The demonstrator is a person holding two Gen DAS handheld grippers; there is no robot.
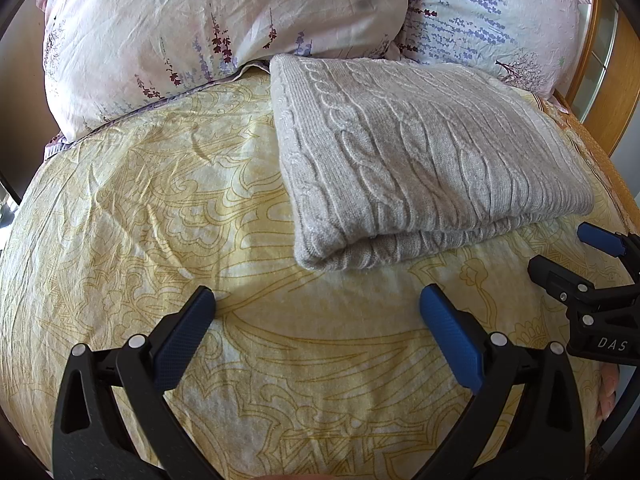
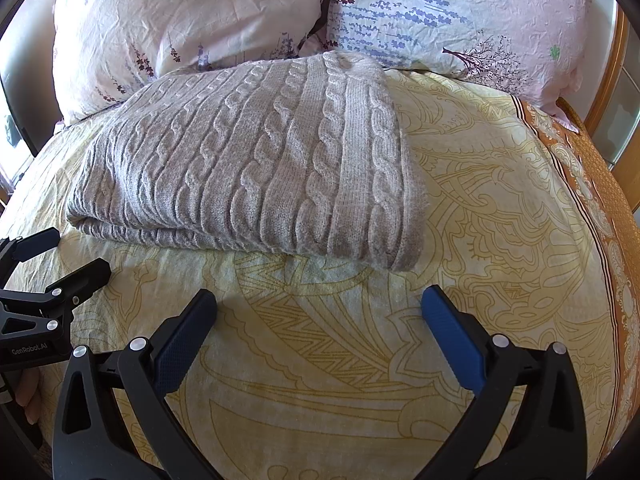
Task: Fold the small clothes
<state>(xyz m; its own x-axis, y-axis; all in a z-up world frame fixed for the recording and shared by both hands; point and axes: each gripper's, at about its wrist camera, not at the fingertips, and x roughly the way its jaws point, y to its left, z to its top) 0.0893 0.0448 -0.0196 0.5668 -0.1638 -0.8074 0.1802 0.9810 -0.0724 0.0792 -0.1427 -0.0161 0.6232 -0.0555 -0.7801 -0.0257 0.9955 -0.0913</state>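
Observation:
A grey cable-knit sweater lies folded in a thick rectangle on the yellow patterned bedspread, just below the pillows. It also shows in the right wrist view. My left gripper is open and empty, hovering over the bedspread just short of the sweater's near folded edge. My right gripper is open and empty, also just short of the near edge. Each gripper shows at the side of the other's view: the right one and the left one.
Two floral pillows lean at the head of the bed behind the sweater. A wooden bed frame runs along the right side. An orange patterned border edges the bedspread on the right.

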